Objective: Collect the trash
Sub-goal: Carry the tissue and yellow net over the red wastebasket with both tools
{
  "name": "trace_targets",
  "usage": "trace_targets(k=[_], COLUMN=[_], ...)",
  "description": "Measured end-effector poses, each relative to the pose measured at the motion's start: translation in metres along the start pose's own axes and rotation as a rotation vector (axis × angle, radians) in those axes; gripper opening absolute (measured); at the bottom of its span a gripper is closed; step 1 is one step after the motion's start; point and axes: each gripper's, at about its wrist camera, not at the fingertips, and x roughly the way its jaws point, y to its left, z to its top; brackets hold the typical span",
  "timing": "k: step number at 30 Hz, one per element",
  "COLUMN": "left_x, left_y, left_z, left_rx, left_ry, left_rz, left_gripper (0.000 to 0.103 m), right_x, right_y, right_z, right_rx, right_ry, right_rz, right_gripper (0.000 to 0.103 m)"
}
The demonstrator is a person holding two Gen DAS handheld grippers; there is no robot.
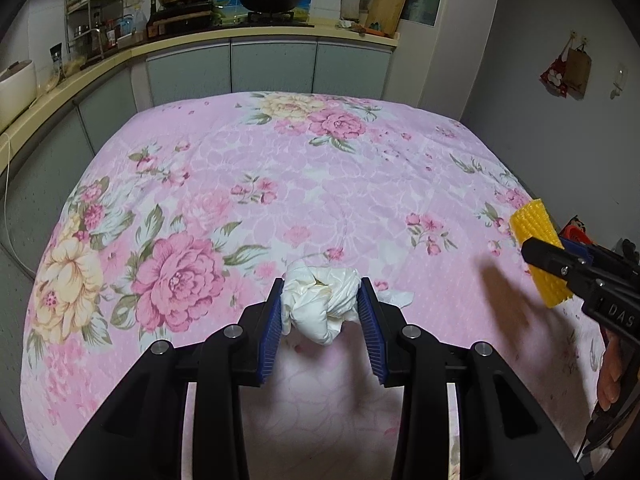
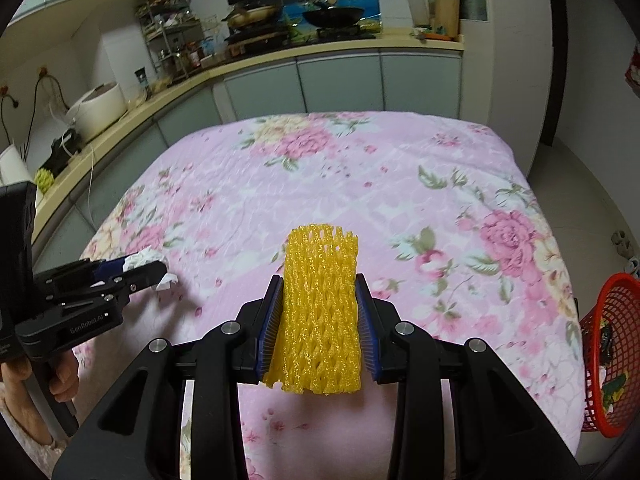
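A crumpled white tissue wad (image 1: 318, 304) sits between the blue pads of my left gripper (image 1: 322, 286), which is shut on it just above the pink floral cloth. The same wad (image 2: 144, 260) shows in the right wrist view, pinched at the tip of the left gripper (image 2: 140, 270). My right gripper (image 2: 320, 280) is shut on a yellow foam fruit net (image 2: 320, 312), held off the cloth. In the left wrist view that net (image 1: 538, 248) hangs at the right edge in the right gripper (image 1: 540, 254).
The table under the pink floral cloth (image 2: 360, 184) has a red mesh basket (image 2: 608, 360) with trash at its right edge. Behind runs a kitchen counter (image 1: 200, 42) with pans, jars and a rice cooker (image 2: 98, 110). A hand (image 2: 36, 376) holds the left gripper's handle.
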Motion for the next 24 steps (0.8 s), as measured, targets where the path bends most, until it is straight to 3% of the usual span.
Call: trace_targets(k=[24], left_x=[-0.001], left_y=[-0.030], left_z=[0.016], left_rx=[0.047], left_ry=[-0.012], left_rz=[0.002], left_gripper=[0.035], right_x=[-0.025], right_y=[-0.045], right_z=[0.010], right_rx=[0.105], right_ry=[-0.066], right_rz=[-0.022], right_gripper=[0.034])
